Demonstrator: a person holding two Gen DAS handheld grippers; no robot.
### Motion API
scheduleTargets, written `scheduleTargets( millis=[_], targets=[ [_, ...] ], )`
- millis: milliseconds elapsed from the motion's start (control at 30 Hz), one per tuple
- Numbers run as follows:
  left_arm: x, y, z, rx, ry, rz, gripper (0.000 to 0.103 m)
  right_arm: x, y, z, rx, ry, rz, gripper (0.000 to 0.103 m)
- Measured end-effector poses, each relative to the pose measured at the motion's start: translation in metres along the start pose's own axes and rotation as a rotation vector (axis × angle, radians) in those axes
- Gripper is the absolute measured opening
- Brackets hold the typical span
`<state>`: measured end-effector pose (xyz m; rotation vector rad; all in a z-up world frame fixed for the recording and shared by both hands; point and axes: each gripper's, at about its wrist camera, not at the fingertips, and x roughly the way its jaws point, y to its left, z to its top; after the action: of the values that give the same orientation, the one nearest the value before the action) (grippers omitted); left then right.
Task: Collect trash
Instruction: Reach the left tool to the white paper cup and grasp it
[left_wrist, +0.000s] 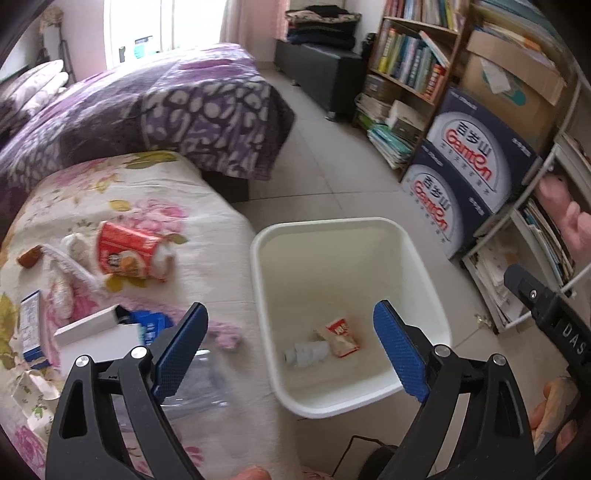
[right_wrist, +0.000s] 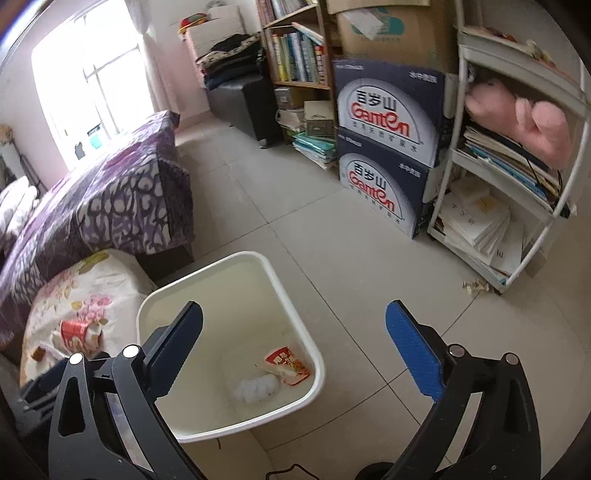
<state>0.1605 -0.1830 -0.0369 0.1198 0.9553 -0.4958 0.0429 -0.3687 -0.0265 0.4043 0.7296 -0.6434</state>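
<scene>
A white bin (left_wrist: 424, 273) stands on the floor beside a floral-covered surface (left_wrist: 207, 206). Inside lie a red-and-white wrapper (left_wrist: 341, 332) and a crumpled tissue (left_wrist: 306, 352). My left gripper (left_wrist: 291, 339) is open and empty, above the bin's near left edge. On the cover lie a red cup (left_wrist: 127, 253), a white box (left_wrist: 96, 328), a blue packet (left_wrist: 153, 323) and clear plastic (left_wrist: 207, 380). My right gripper (right_wrist: 295, 347) is open and empty above the bin (right_wrist: 295, 306), where the wrapper (right_wrist: 288, 365) and tissue (right_wrist: 256, 387) show. The red cup (right_wrist: 75, 334) lies left.
A purple-patterned bed (left_wrist: 140, 107) lies behind the floral surface. Stacked Ganten boxes (left_wrist: 476, 158), a bookshelf (left_wrist: 410, 55) and a white wire rack (right_wrist: 509, 177) with papers line the right side. Tiled floor (right_wrist: 332, 229) lies between. The right gripper's body (left_wrist: 546, 306) shows at the left view's right edge.
</scene>
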Motion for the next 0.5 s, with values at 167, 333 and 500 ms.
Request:
scheduleTargets(
  millis=[167,333,500],
  targets=[
    [-0.010,0.027,-0.003,-0.021,-0.008,0.056,0.089,-0.002,0.032,-0.008,-0.087,-0.011,0.013,0.095],
    [-0.019,0.052,-0.009,-0.018,-0.001,0.114,0.089,-0.003,0.061,-0.016,-0.157,-0.003,0.048,0.096],
    [-0.028,0.083,-0.021,0.004,0.014,0.186,0.089,-0.003,0.088,-0.027,-0.212,0.014,0.083,0.096]
  ],
)
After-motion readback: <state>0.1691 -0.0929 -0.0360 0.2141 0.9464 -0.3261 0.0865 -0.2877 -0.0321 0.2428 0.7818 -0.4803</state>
